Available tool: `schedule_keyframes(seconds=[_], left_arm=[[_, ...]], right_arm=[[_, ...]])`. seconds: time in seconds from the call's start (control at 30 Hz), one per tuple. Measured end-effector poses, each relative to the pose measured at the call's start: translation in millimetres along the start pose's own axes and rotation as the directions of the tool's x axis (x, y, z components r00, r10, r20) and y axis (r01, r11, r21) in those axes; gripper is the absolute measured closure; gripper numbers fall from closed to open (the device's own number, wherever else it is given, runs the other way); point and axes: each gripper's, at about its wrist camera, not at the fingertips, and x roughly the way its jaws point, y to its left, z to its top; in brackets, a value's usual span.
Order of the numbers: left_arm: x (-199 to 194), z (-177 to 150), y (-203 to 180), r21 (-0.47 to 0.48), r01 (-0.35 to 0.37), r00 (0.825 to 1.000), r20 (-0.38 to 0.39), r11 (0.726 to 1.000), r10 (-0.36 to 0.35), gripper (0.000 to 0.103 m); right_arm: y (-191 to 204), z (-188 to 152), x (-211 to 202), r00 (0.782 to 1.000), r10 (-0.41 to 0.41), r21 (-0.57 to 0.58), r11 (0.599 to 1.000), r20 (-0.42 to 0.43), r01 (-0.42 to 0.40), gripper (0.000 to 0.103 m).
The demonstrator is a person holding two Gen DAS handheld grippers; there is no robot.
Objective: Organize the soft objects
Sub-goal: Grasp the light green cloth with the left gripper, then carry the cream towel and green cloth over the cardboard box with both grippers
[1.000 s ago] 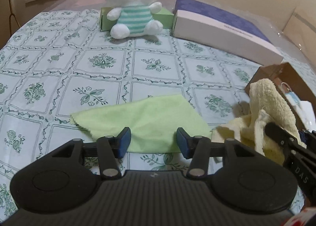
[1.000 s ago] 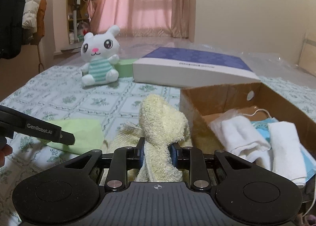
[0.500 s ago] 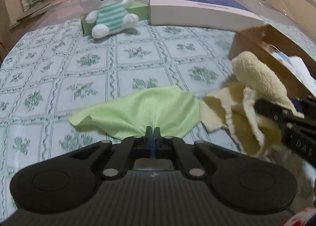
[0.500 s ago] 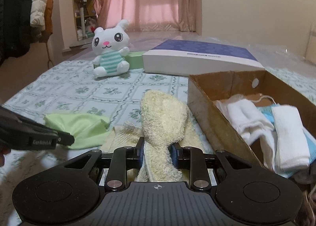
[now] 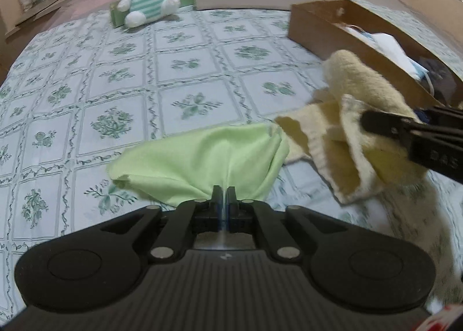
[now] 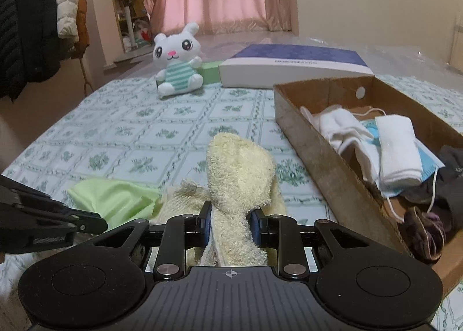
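A light green cloth (image 5: 202,160) is bunched up on the floral tablecloth, one fold gathered between the jaws of my left gripper (image 5: 223,190). The jaws are opening slightly but still pinch that fold. My right gripper (image 6: 231,209) is shut on a fluffy yellow towel (image 6: 237,169), which stands up between its pads and drapes onto the table. In the left wrist view the yellow towel (image 5: 356,82) hangs to the right of the green cloth, just in front of the cardboard box (image 5: 318,30). The green cloth (image 6: 113,198) lies left of the towel.
The cardboard box (image 6: 318,151) at the right holds white rolled cloths, a blue face mask and dark items. A white plush rabbit (image 6: 176,64), a small green box (image 6: 209,72) and a purple-and-white flat box (image 6: 295,67) stand at the back. Coats (image 6: 29,33) hang at far left.
My left gripper went from open over the flat green cloth to shut on it, bunching it. Both grippers have carried their cloths toward the cardboard box.
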Motion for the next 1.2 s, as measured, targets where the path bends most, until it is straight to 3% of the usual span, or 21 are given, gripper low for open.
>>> schedule_keyframes(seconds=[0.03, 0.07, 0.13, 0.3, 0.47, 0.57, 0.7, 0.9, 1.0, 1.07, 1.1, 1.17, 1.2], left_arm=[[-1.3, -2.2, -1.6, 0.018, -0.011, 1.0, 0.009, 1.0, 0.011, 0.085], [-2.5, -4.2, -3.7, 0.042, -0.027, 1.0, 0.016, 0.999, 0.026, 0.069], [-6.0, -7.0, -7.2, 0.091, -0.053, 0.998, 0.039, 0.994, 0.05, 0.057], [-3.4, -3.2, -8.5, 0.149, -0.045, 0.998, 0.054, 0.988, 0.038, 0.049], [8.9, -2.0, -9.3, 0.126, -0.009, 1.0, 0.03, 0.992, 0.006, 0.041], [12.5, -1.0, -8.1, 0.09, 0.029, 0.999, 0.018, 0.996, -0.031, 0.034], [17.8, 0.2, -7.2, 0.082, -0.006, 1.0, 0.029, 0.997, 0.003, 0.029], [20.4, 6.8, 13.1, 0.003, -0.067, 0.997, 0.04, 0.998, 0.067, 0.036], [20.9, 7.5, 23.4, -0.034, -0.071, 0.997, 0.041, 0.997, 0.073, 0.052], [20.2, 8.0, 25.3, -0.036, -0.069, 0.996, 0.046, 0.997, 0.07, 0.072], [19.5, 8.3, 25.1, -0.038, -0.064, 0.997, 0.046, 0.997, 0.066, 0.077], [19.2, 10.4, 24.5, -0.042, -0.065, 0.997, 0.044, 0.997, 0.066, 0.092], [19.1, 10.4, 23.0, -0.04, -0.071, 0.996, 0.043, 0.997, 0.073, 0.094]], right_arm=[[-0.4, -0.7, 1.3, 1.0, -0.002, 0.004, 1.0, -0.004, 0.002, 0.077], [-1.0, -1.1, 2.7, 1.0, -0.001, 0.006, 1.0, -0.006, 0.001, 0.077], [-1.5, -0.7, 4.5, 1.0, -0.007, 0.009, 1.0, -0.002, 0.008, 0.076], [-3.7, -2.8, 9.9, 1.0, 0.004, 0.037, 0.999, -0.01, -0.003, 0.07], [-3.3, -5.4, 14.3, 1.0, 0.018, 0.055, 0.998, -0.022, -0.017, 0.042], [1.1, -6.4, 16.5, 0.999, 0.03, 0.05, 0.998, -0.023, -0.029, 0.033], [7.8, -8.2, 21.1, 1.0, 0.015, 0.027, 1.0, -0.028, -0.014, 0.027], [13.8, -9.1, 28.3, 0.999, -0.014, -0.017, 1.0, -0.045, 0.013, 0.023], [16.6, -9.3, 33.9, 0.998, -0.031, -0.041, 0.999, -0.052, 0.029, 0.023], [19.4, -10.2, 36.9, 0.998, -0.042, -0.059, 0.998, -0.056, 0.039, 0.023], [20.7, -11.0, 38.1, 0.997, -0.049, -0.075, 0.996, -0.059, 0.044, 0.023], [22.7, -12.5, 39.7, 0.996, -0.066, -0.101, 0.993, -0.059, 0.06, 0.032], [23.9, -13.1, 39.4, 0.995, -0.085, -0.119, 0.99, -0.058, 0.078, 0.044]])
